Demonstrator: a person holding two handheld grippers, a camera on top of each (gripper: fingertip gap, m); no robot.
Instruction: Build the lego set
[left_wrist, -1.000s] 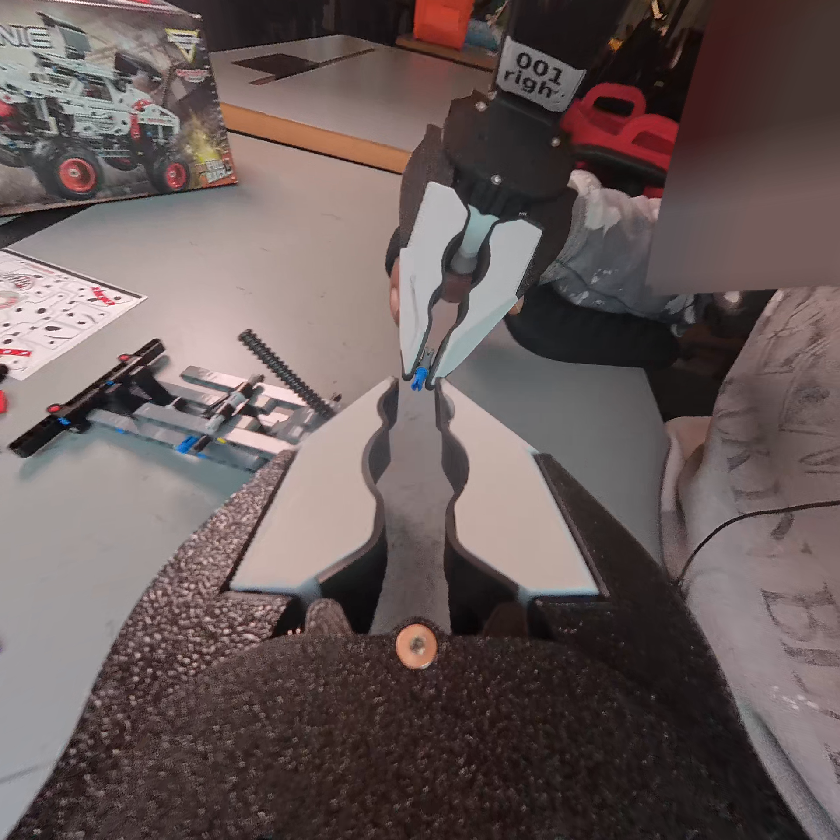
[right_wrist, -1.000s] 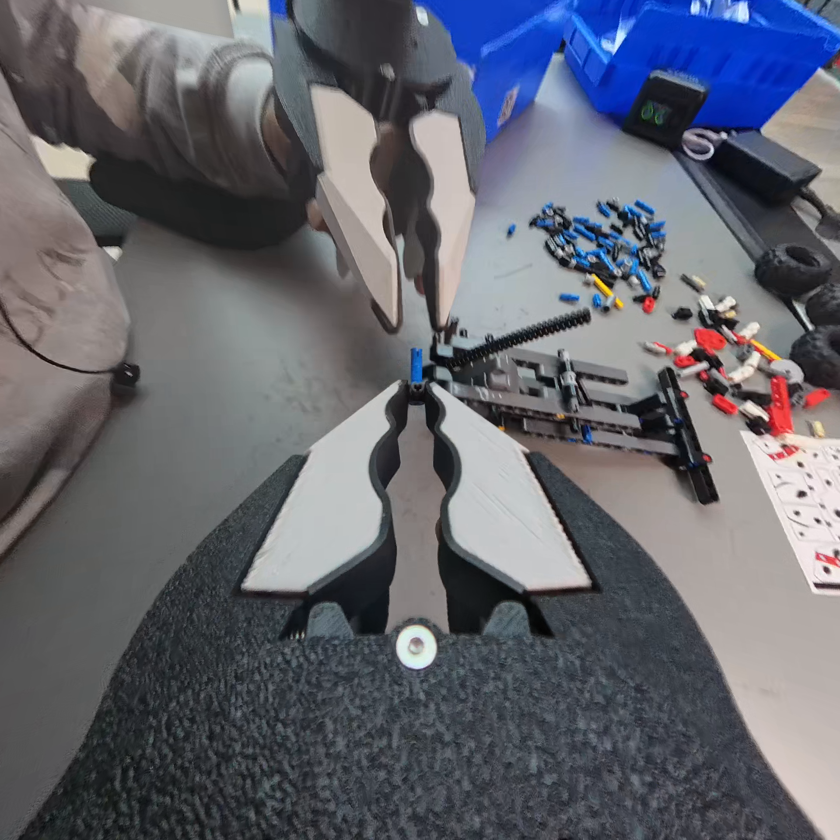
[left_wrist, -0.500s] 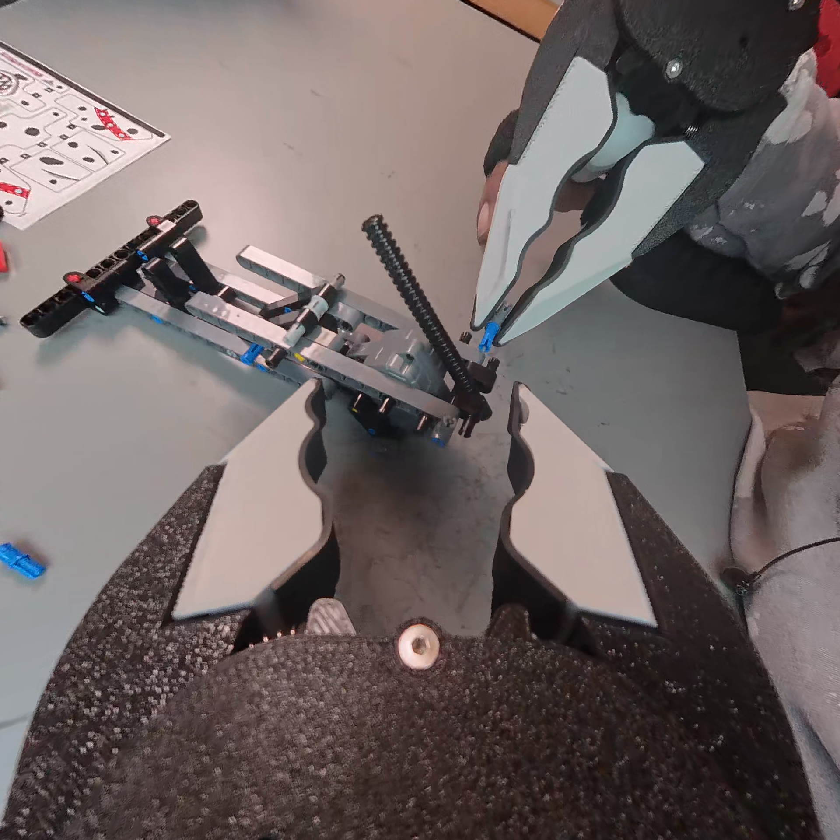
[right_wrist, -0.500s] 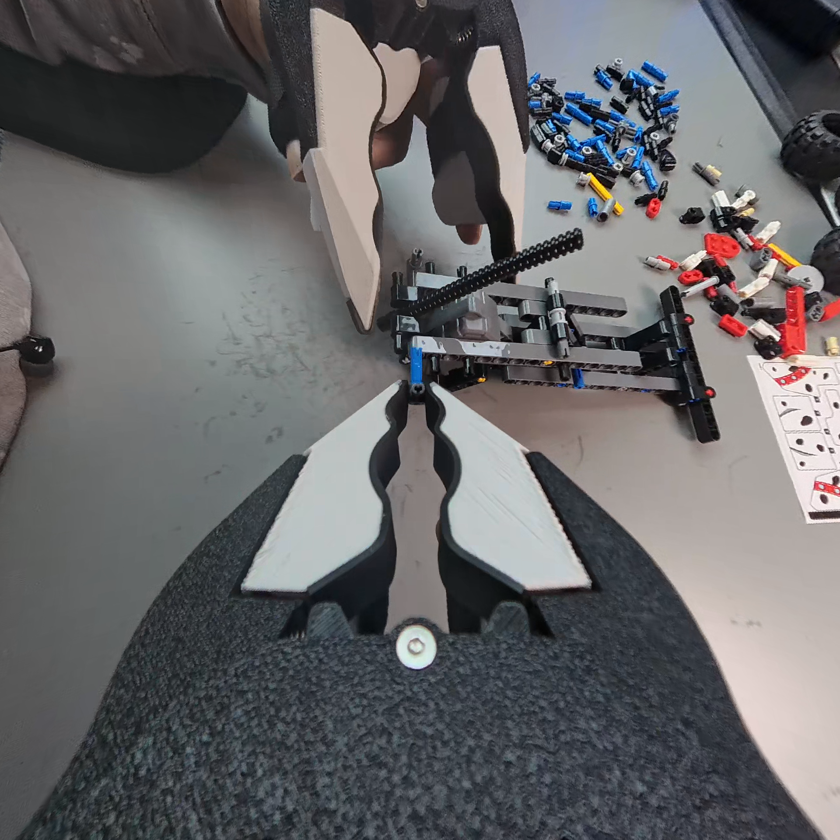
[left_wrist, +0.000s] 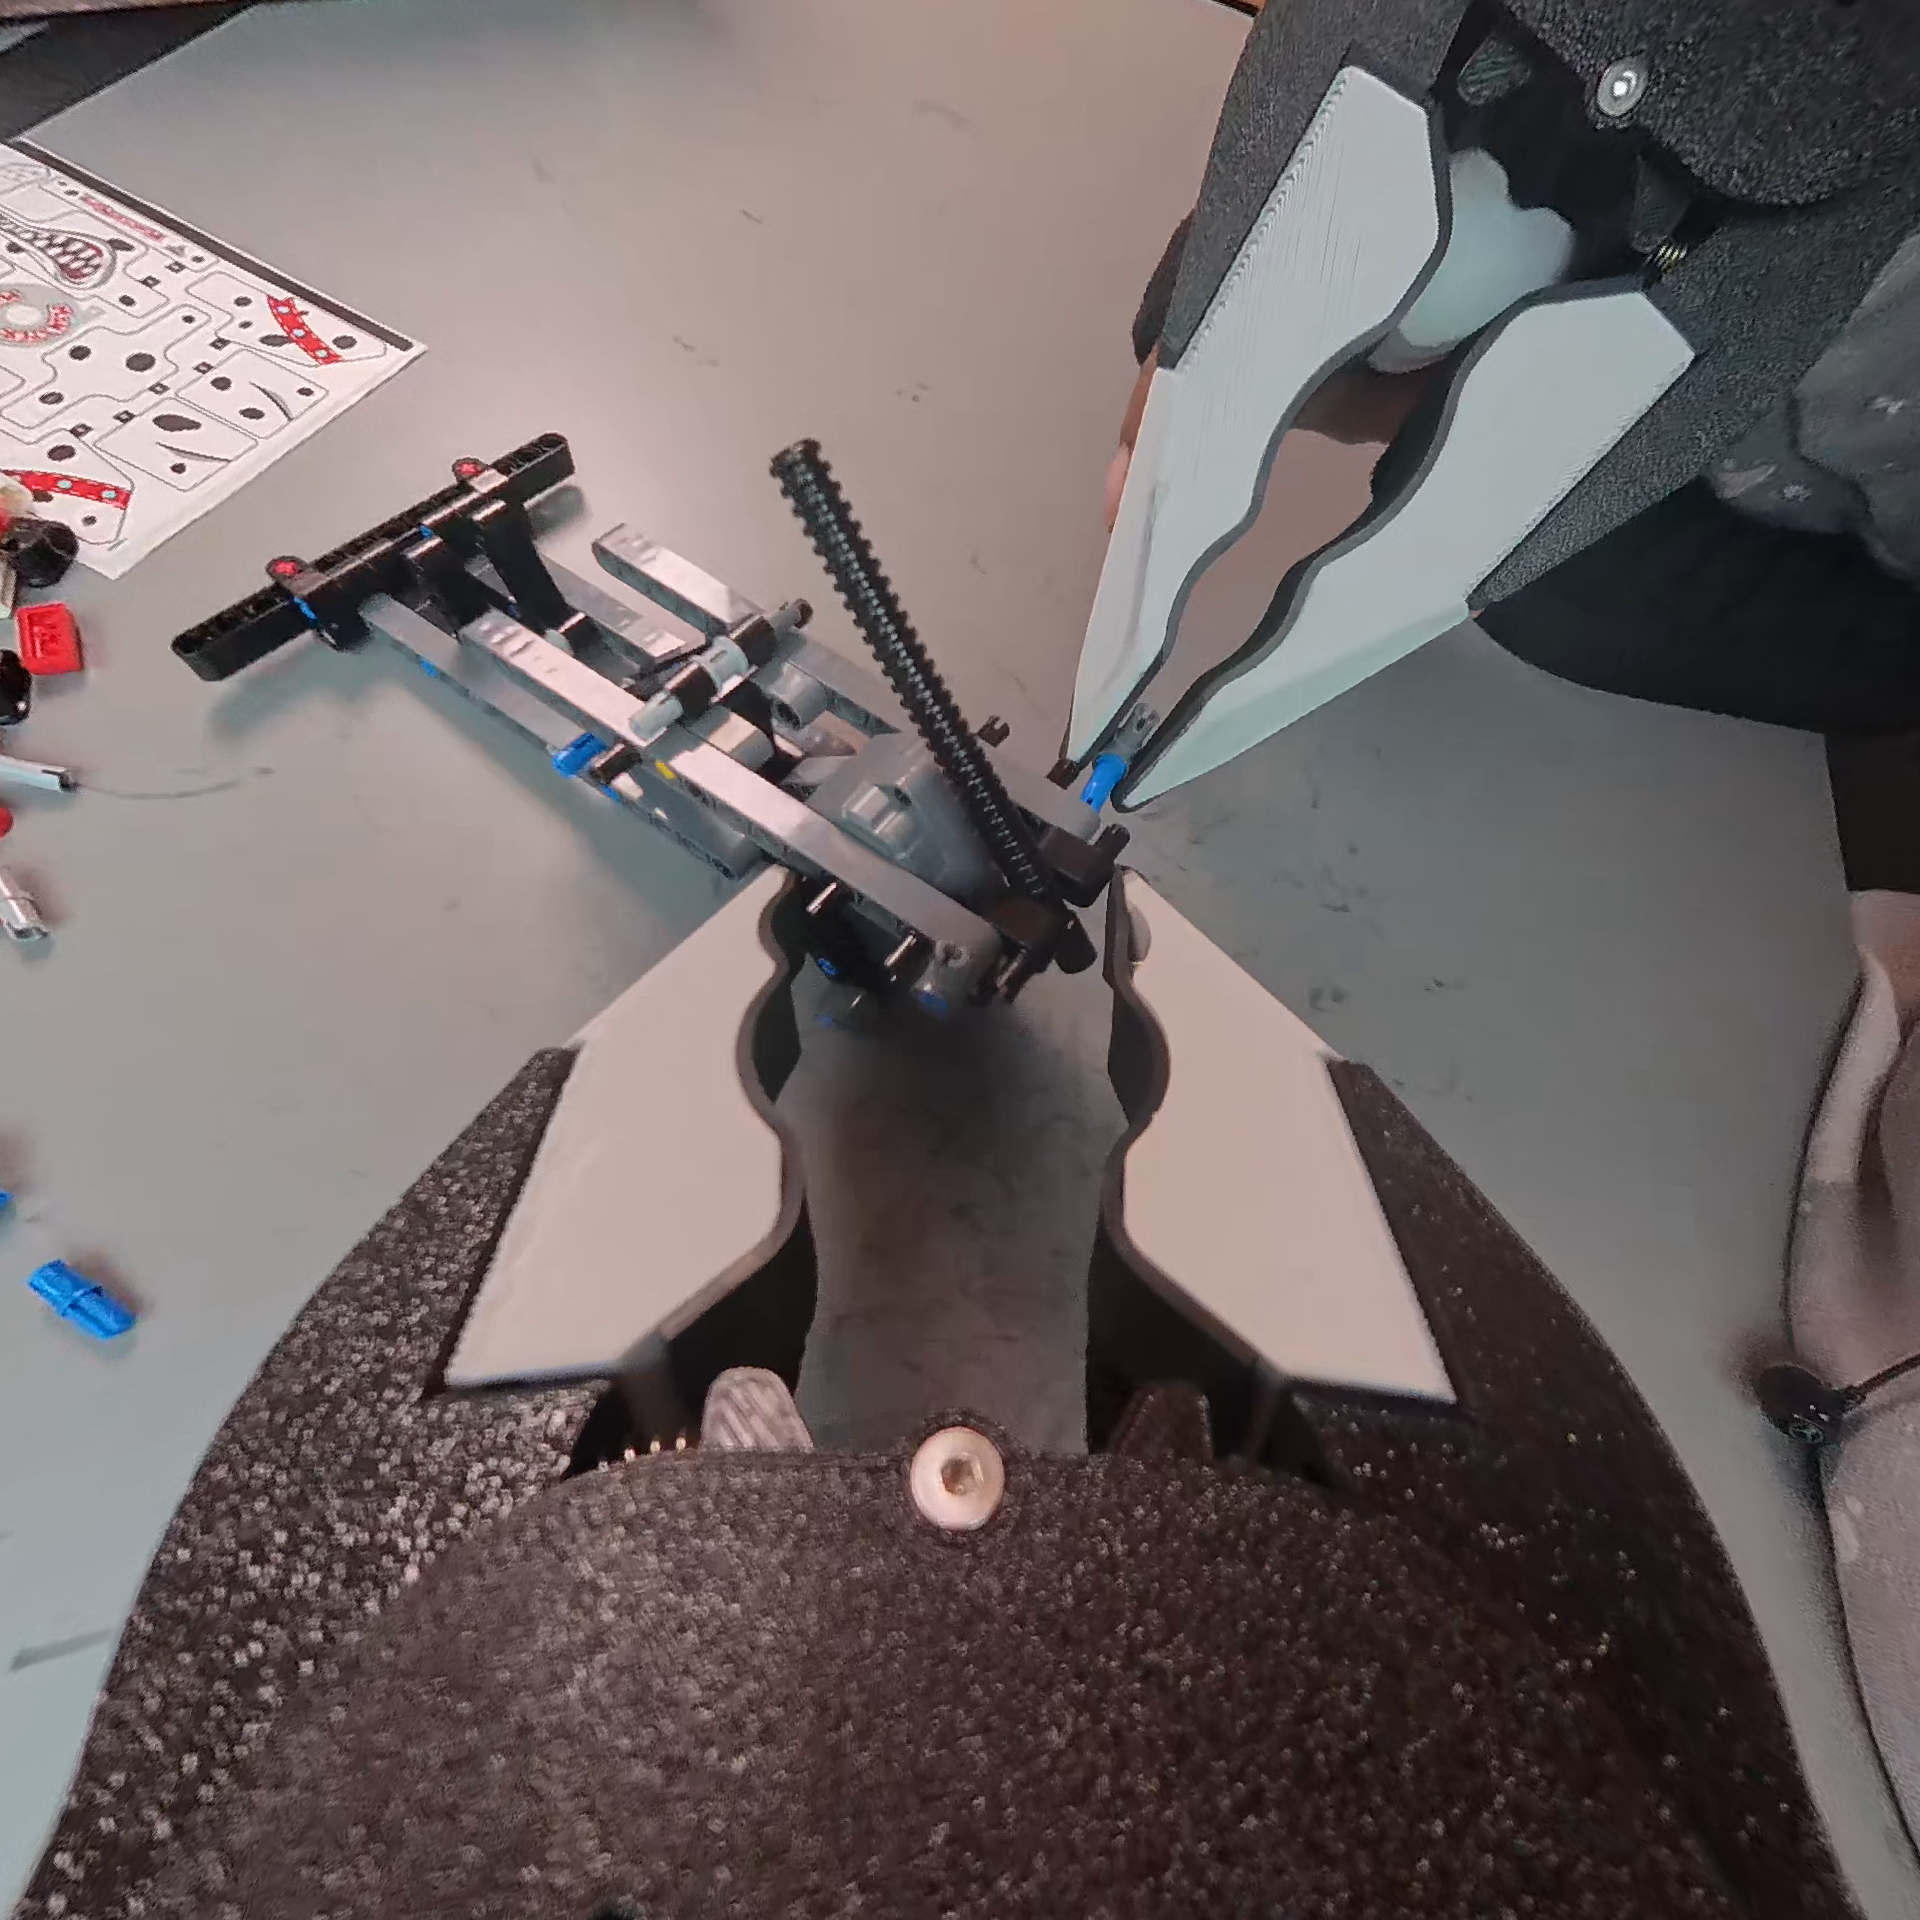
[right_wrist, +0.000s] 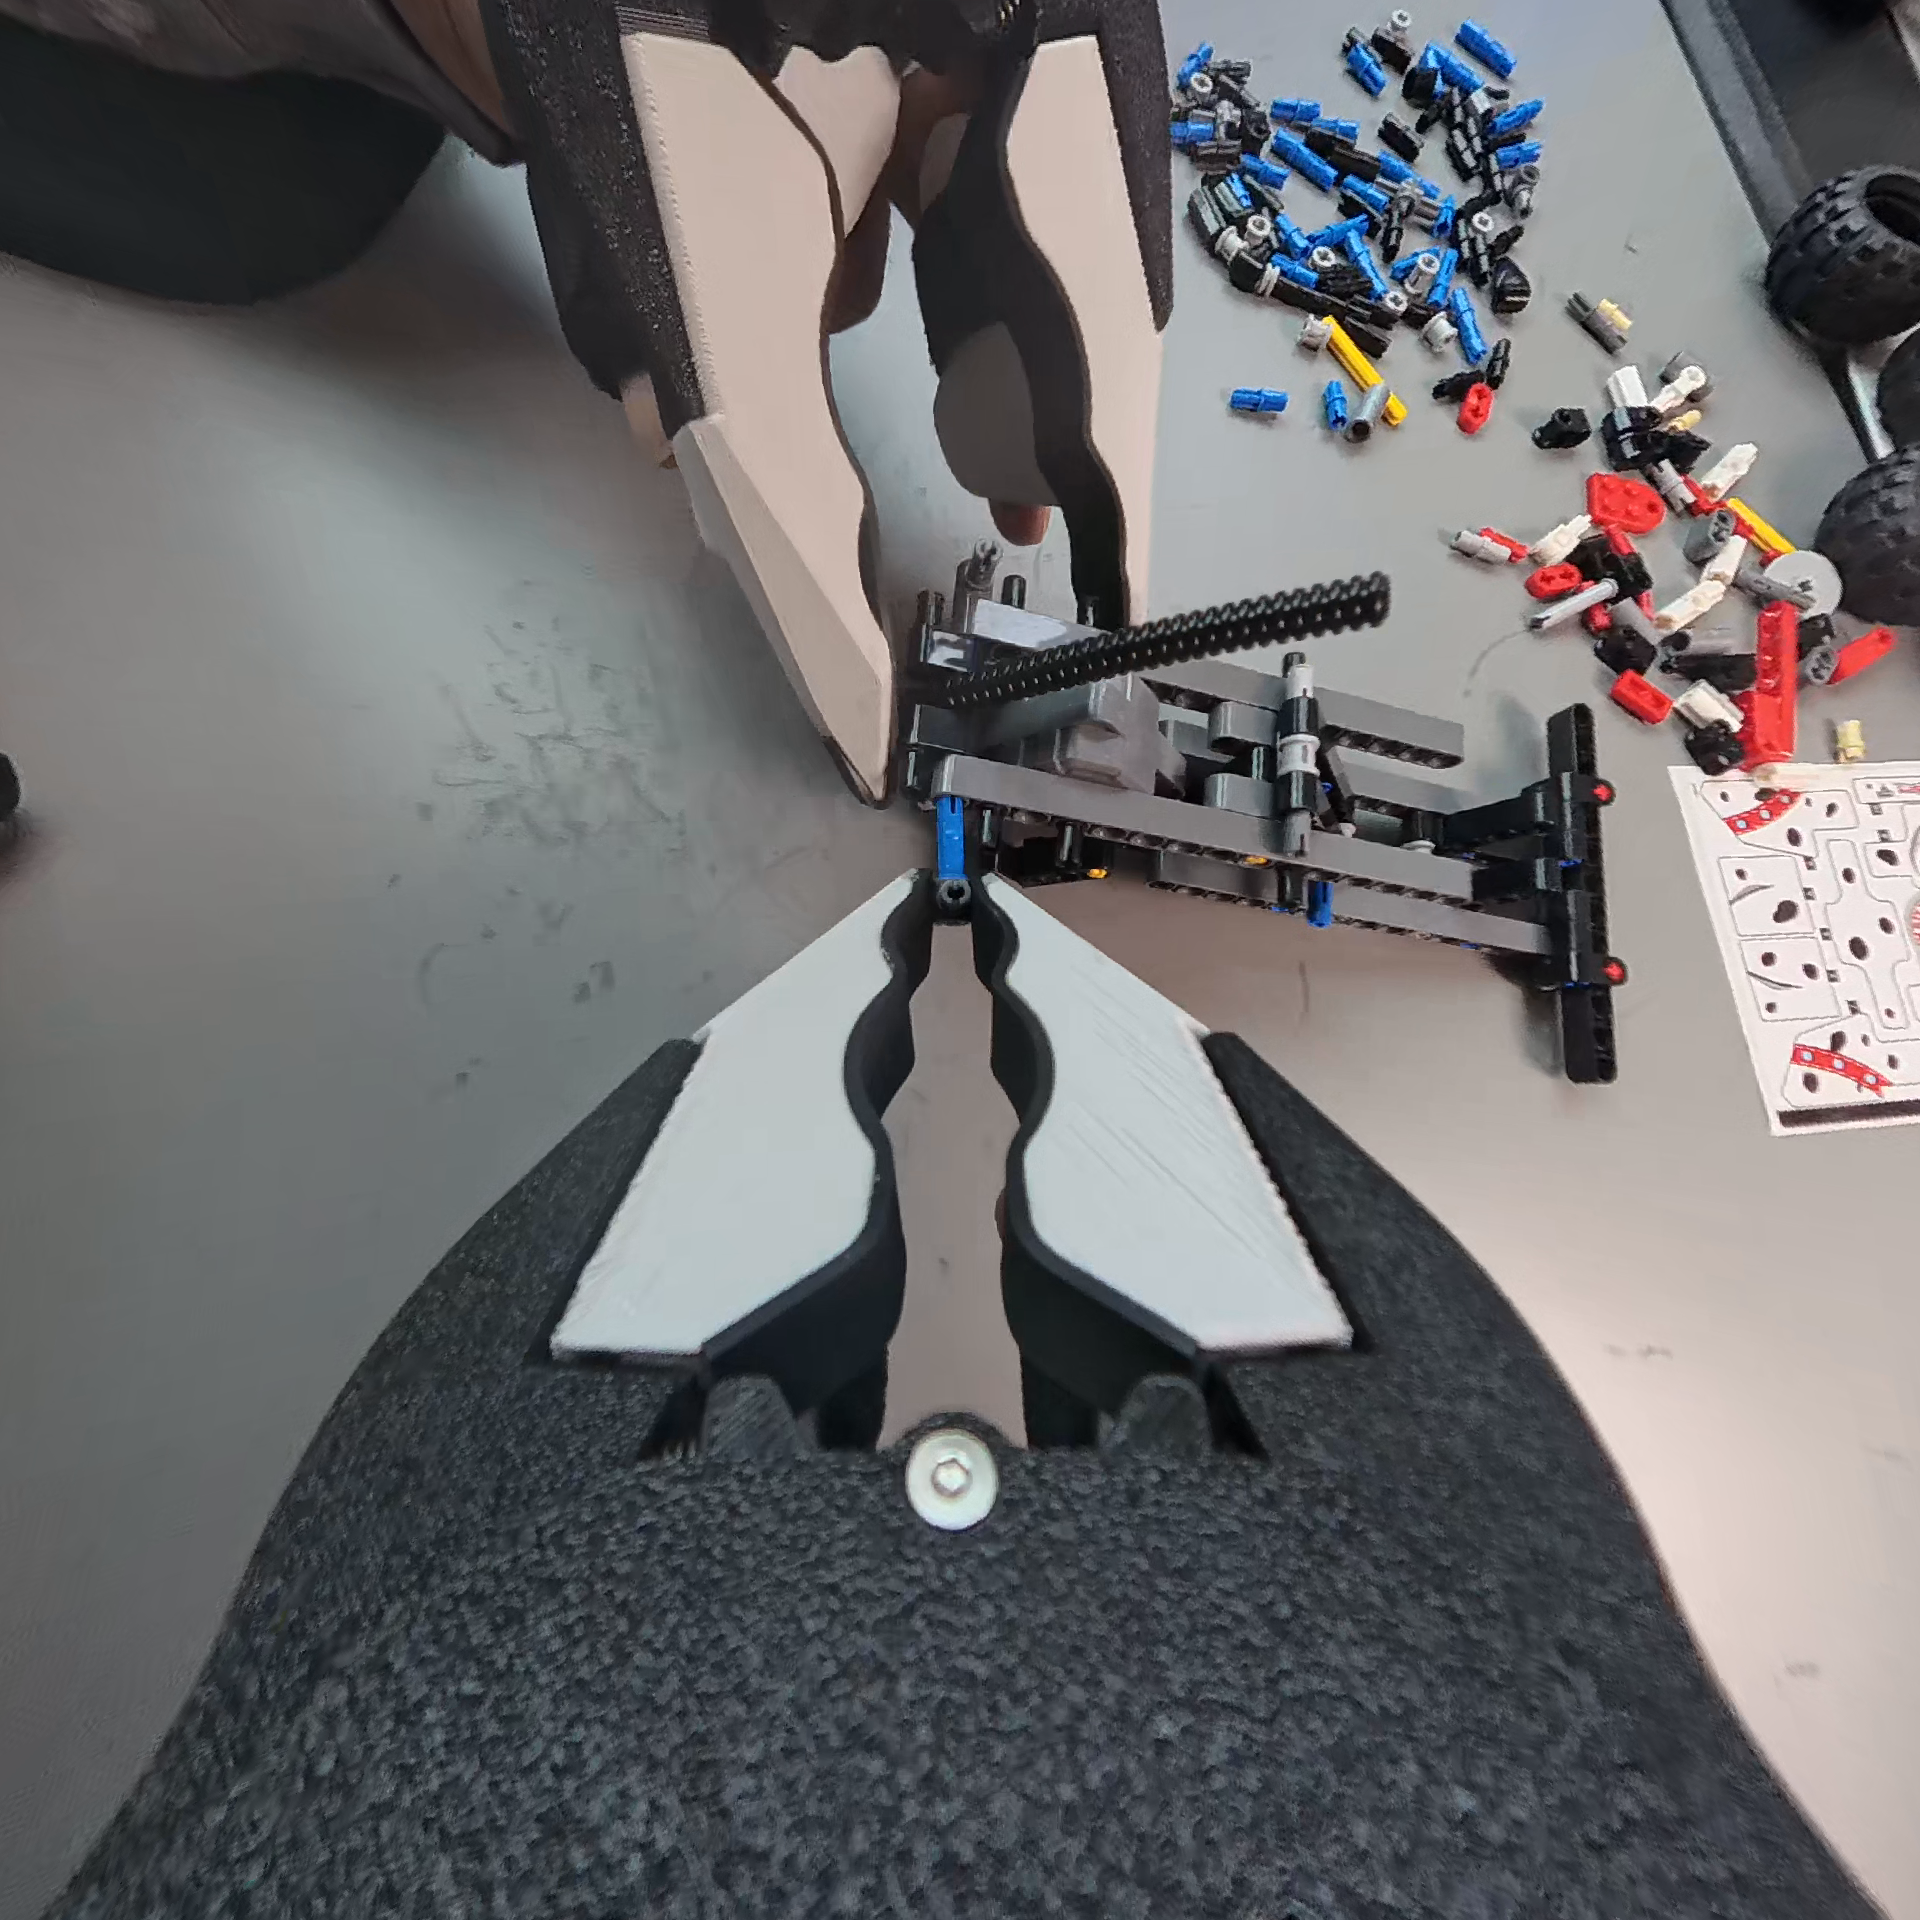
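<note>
- My right hand-held gripper (right_wrist: 951, 888) is pressed together on a small blue pin (right_wrist: 948, 844), pinching its near end; the pin's far end touches the near corner of the chassis frame (right_wrist: 1247, 790).
- My left hand-held gripper (left_wrist: 940, 894) is spread, its two fingers straddling the near end of that same frame (left_wrist: 727, 748). Whether the pads actually touch the frame I cannot tell.
- Just ahead of the left fingertips, the grey and black frame lies on the grey desk (left_wrist: 727, 260), running away to the left. A black toothed rack (left_wrist: 904, 675) rises at a slant from its near end.
- From the left wrist view, the right hand-held gripper (left_wrist: 1107, 774) comes in from the upper right, with the blue pin (left_wrist: 1099, 777) at its tip against the frame's end.
- From the right wrist view, the left hand-held gripper (right_wrist: 997, 707) reaches down from above, one finger on each side of the frame's left end.
- Left of the left hand-held gripper, a loose blue pin (left_wrist: 81, 1297) lies on the desk, well apart from the frame.
- Farther right of the right hand-held gripper, beyond the frame's black cross beam (right_wrist: 1584, 894), lies a sticker sheet (right_wrist: 1808, 935).
- Farther off, up and right, a heap of blue and black pins (right_wrist: 1361, 197), a scatter of red, white and black pieces (right_wrist: 1683, 603), and black knobby tyres (right_wrist: 1844, 255) at the desk's edge.
</note>
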